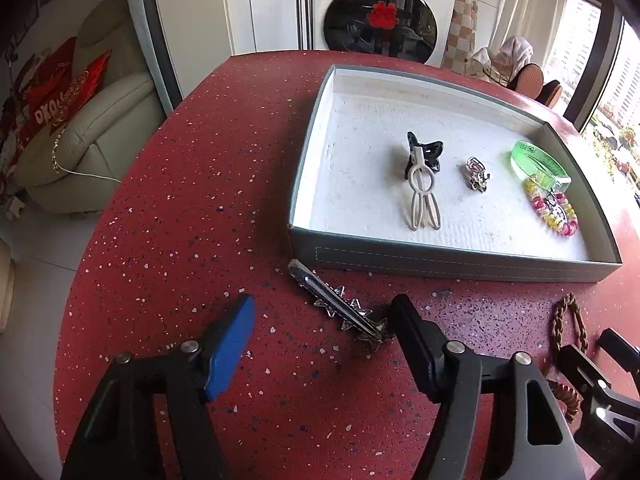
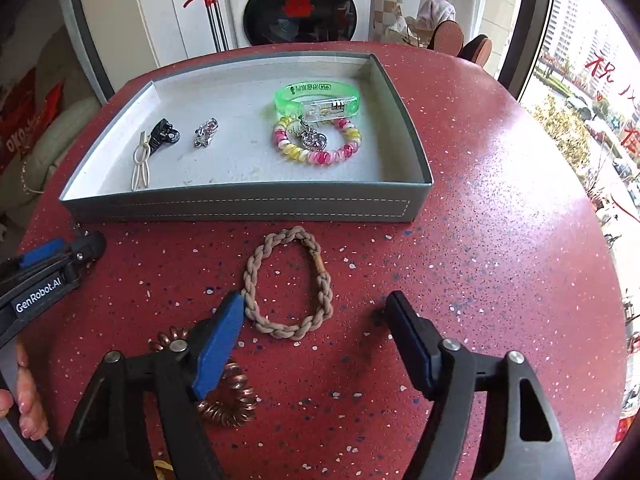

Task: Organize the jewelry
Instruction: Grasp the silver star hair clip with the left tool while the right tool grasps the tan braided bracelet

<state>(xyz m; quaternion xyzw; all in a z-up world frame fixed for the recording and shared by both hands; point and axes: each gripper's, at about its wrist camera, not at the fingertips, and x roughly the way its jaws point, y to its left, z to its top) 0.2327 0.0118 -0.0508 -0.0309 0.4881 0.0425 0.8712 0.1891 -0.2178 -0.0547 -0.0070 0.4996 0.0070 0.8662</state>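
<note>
A round red counter (image 2: 500,208) flecked with white and blue chips carries everything. Beyond its far edge stands a white front-loading washing machine (image 1: 380,16) with a red paper cutout on its dark door, a red-handled mop (image 1: 298,4) leaning beside it. A cream sofa (image 1: 92,120) with red cushions sits to the left, and a tall window (image 2: 580,92) to the right looks out on buildings and trees.

A shallow grey tray (image 2: 240,204) with a white lining lies on the far half of the counter. It holds a green bangle (image 2: 316,98), a pink and yellow beaded bracelet (image 2: 320,144), a small silver clip (image 2: 206,132), a black claw clip (image 2: 164,134) and a cream hair clip (image 2: 141,164).

The left tool (image 1: 324,328) stands part open with nothing gripped; a silver star hair clip (image 1: 340,304) lies on the counter between its fingers, its near end just beside the right finger. The right tool (image 2: 316,312) is also part open and empty, straddling the near part of a braided beige hair tie (image 2: 288,280), whose left side touches the blue pad (image 2: 220,340). A copper spiral hair tie (image 2: 232,400) lies nearer, partly under that finger.
</note>
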